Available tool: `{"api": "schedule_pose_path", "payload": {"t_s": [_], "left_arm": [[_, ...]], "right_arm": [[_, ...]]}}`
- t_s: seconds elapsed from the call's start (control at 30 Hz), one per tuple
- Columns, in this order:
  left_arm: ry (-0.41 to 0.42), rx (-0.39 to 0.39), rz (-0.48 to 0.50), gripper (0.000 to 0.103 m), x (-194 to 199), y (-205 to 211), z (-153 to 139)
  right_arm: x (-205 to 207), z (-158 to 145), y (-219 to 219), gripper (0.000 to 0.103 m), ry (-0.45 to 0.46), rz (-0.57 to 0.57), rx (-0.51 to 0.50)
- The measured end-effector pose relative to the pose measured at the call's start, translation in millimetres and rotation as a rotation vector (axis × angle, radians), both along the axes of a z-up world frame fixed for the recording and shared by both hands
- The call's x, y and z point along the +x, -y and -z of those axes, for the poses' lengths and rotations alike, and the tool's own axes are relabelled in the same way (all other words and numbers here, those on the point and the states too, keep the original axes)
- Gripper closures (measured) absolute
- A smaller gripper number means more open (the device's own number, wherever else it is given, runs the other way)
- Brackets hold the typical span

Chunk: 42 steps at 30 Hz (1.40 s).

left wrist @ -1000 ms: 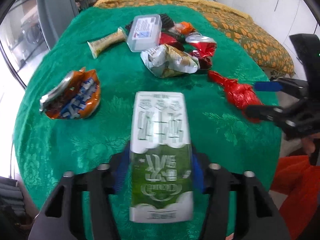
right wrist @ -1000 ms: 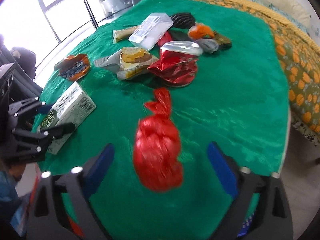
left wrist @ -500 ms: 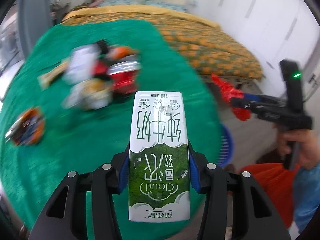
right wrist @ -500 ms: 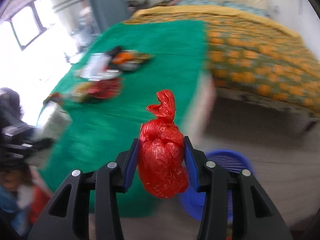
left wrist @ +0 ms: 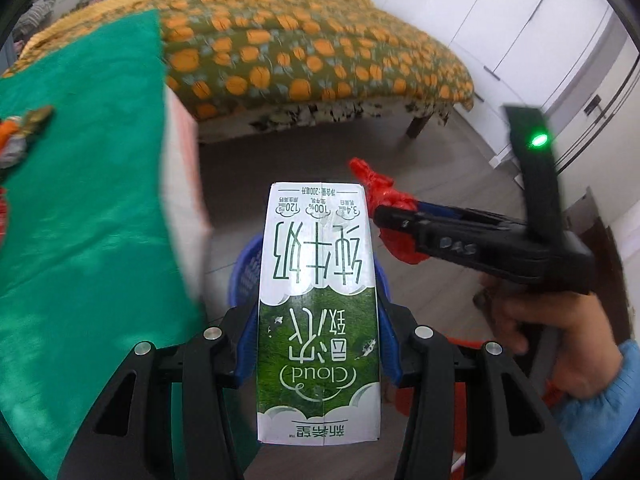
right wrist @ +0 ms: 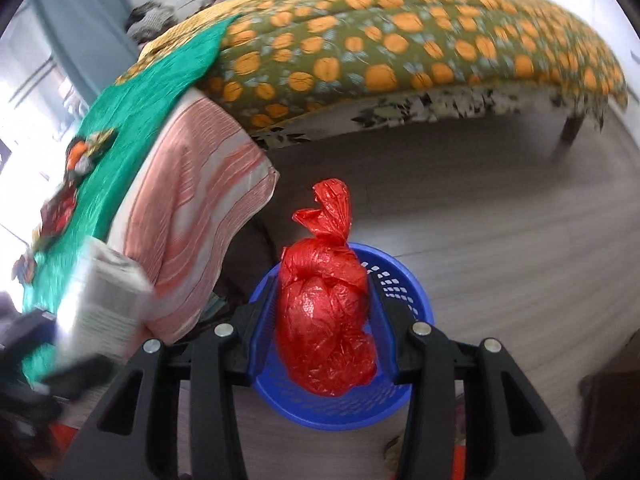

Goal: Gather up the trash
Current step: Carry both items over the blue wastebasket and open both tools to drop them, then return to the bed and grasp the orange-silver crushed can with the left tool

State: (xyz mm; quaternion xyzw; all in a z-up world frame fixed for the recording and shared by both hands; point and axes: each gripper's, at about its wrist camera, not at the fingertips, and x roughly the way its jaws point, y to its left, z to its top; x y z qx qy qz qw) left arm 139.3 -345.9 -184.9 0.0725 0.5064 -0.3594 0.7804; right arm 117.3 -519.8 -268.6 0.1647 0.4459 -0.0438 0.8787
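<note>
Both grippers swung off table, milk carton and red bag gripped above blue basket

The tied red plastic bag hangs above the blue perforated plastic basket on the floor; the green-and-white milk carton is left of it.

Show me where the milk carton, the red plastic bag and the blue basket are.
milk carton [left wrist: 318,312]: left wrist view, middle of its printed front face.
red plastic bag [right wrist: 326,320]: right wrist view, its bulging body.
blue basket [right wrist: 404,288]: right wrist view, perforated inner wall, right side.
</note>
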Motion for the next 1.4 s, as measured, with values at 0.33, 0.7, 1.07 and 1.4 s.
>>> {"api": "schedule_pose_path", "payload": {"t_s": [0.33, 0.7, 1.07, 1.4], "left_arm": [[0.014, -0.023, -0.008, 0.016, 15.9, 47.7, 45.7], [0.193, -0.157, 0.032, 0.005, -40.3, -21.8, -34.8], [0.256, 0.016, -0.270, 0.005, -32.6, -189.9, -23.8], [0.280, 0.100, -0.382, 0.005, -30.9, -319.0, -25.6]], "right_arm": [[-11.1, 7.3, 33.2, 0.027, 0.037, 0.093, 0.081], [-41.4, -59.5, -19.1, 0.005, 0.276, 0.138, -0.234], [-41.8, -61.8, -153.7, 0.005, 0.370, -0.091, -0.350], [-15.9, -41.5, -305.7, 0.005, 0.290, -0.372, -0.286]]}}
